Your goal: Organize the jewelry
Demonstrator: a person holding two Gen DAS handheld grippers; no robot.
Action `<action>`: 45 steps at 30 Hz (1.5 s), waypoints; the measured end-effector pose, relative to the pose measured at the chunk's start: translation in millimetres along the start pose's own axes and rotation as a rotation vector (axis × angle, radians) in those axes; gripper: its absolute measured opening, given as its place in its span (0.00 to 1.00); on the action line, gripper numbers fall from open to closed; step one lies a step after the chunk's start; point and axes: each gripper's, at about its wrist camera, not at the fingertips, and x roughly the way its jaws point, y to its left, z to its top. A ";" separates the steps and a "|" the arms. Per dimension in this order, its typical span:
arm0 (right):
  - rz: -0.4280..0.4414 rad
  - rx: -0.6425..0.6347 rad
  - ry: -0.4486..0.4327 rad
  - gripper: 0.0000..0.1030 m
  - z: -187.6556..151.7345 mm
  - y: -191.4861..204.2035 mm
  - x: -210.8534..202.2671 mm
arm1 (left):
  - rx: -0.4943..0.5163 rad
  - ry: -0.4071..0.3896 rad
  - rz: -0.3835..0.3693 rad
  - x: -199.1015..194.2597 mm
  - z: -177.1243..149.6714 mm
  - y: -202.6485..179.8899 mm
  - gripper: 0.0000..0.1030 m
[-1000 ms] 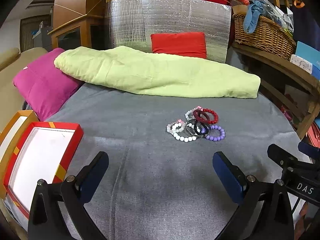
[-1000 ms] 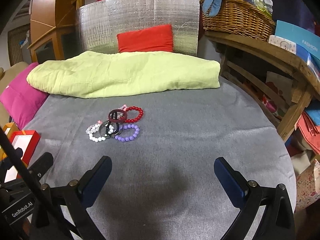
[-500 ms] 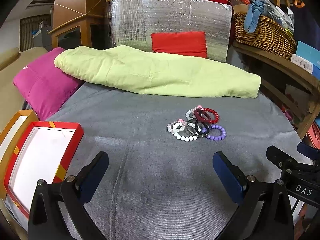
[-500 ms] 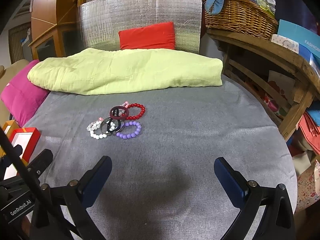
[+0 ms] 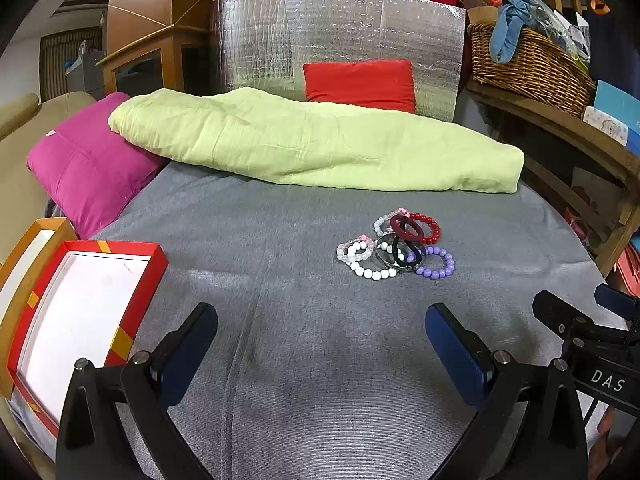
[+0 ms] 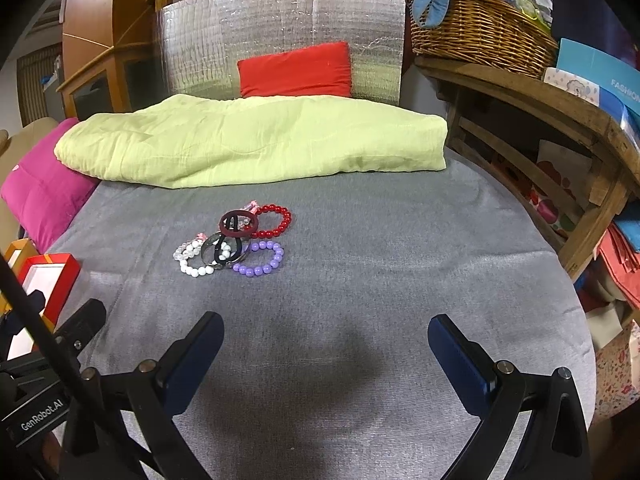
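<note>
I hold both grippers, left (image 5: 320, 344) and right (image 6: 326, 346), jaws spread wide and empty. A cluster of beaded bracelets (image 5: 396, 246) lies ahead on the grey cloth-covered surface (image 5: 280, 320). The red-rimmed white tray (image 5: 80, 312) sits well left.

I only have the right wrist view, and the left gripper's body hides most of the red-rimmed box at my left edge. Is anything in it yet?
Observer: No. The left wrist view shows the whole red-rimmed cardboard box. Its white floor has no jewelry on it.
Operator: Is the left gripper free to help?
Observer: Yes. The left gripper is open, with nothing between its blue-padded fingers.
Operator: Where is it aimed?
Observer: At the grey cloth. The pile of beaded bracelets lies ahead of it, slightly right of centre, and the box is to its left.
</note>
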 end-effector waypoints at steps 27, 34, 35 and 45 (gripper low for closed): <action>0.059 -0.022 0.150 1.00 -10.0 8.3 35.3 | -0.084 0.049 -0.005 20.0 -2.7 28.7 1.00; 0.119 -0.007 0.222 1.00 -9.8 9.8 49.8 | -0.096 0.074 -0.036 33.2 -4.3 31.7 1.00; 0.126 0.005 0.232 0.99 -7.2 8.3 51.2 | -0.110 0.068 -0.053 34.8 -4.8 35.7 1.00; 0.120 0.092 0.355 0.71 45.8 10.1 111.5 | -0.213 0.098 -0.077 54.2 -4.5 65.8 1.00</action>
